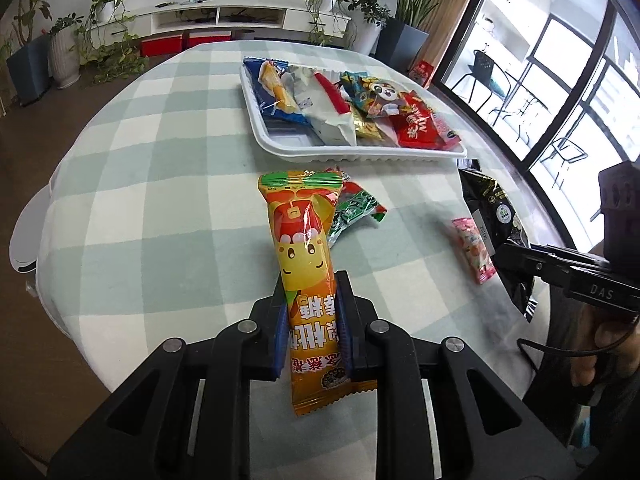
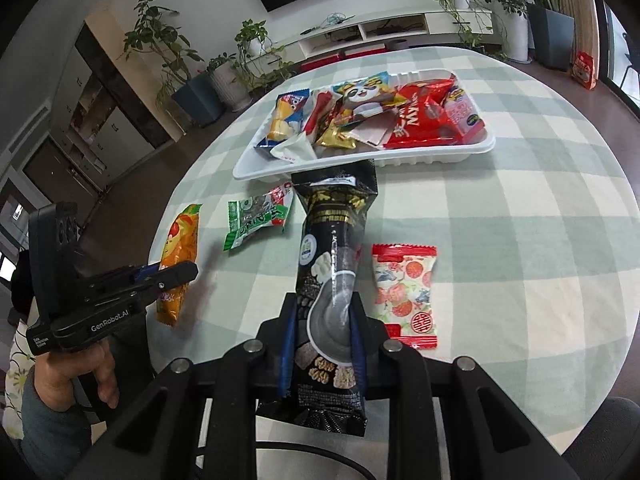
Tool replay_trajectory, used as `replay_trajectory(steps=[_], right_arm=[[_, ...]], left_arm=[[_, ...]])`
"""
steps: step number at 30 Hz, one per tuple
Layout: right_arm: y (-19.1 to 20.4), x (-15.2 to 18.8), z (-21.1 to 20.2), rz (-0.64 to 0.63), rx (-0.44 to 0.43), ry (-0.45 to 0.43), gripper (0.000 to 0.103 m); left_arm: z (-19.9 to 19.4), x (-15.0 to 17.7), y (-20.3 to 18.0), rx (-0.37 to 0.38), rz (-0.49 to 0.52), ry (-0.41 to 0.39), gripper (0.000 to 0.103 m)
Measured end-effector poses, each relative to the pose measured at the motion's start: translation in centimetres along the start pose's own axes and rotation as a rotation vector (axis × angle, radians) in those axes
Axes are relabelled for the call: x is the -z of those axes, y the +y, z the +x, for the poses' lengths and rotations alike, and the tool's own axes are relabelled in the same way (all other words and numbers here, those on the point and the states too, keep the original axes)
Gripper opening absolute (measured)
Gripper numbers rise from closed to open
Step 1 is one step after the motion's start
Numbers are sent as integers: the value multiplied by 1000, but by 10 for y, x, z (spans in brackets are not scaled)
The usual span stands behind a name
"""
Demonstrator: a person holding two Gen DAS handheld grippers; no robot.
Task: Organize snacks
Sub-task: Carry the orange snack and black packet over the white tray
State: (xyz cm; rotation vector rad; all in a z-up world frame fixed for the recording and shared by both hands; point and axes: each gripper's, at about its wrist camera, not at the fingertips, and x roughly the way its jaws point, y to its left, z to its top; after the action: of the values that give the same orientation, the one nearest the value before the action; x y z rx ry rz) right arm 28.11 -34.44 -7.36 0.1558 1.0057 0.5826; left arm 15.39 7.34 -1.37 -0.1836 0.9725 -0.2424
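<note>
My left gripper is shut on a long orange snack packet with a cartoon face, gripped near its lower end and held above the checked tablecloth. In the right wrist view my right gripper is shut on a tall black snack packet, which sticks up toward the tray. The white tray at the far side holds several snack packets. A green packet and a pink-and-red floral packet lie loose on the cloth. The left gripper with the orange packet shows at the left of that view.
The round table has a green-and-white checked cloth, and its edge curves close on the left. The white tray sits beyond the green packet. Potted plants, a low white cabinet and large windows surround the table. A person's hand holds the left gripper.
</note>
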Motion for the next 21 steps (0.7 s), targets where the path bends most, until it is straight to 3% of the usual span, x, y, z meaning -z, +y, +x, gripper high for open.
replay_trajectory(steps=[11, 21], right_arm=[[-63, -44, -35, 109, 50, -104, 25], [-70, -134, -31, 75, 43, -145, 25]], left_arm=[[-2, -84, -5, 67, -10, -73, 19], [29, -180, -20, 102, 5, -101, 19]])
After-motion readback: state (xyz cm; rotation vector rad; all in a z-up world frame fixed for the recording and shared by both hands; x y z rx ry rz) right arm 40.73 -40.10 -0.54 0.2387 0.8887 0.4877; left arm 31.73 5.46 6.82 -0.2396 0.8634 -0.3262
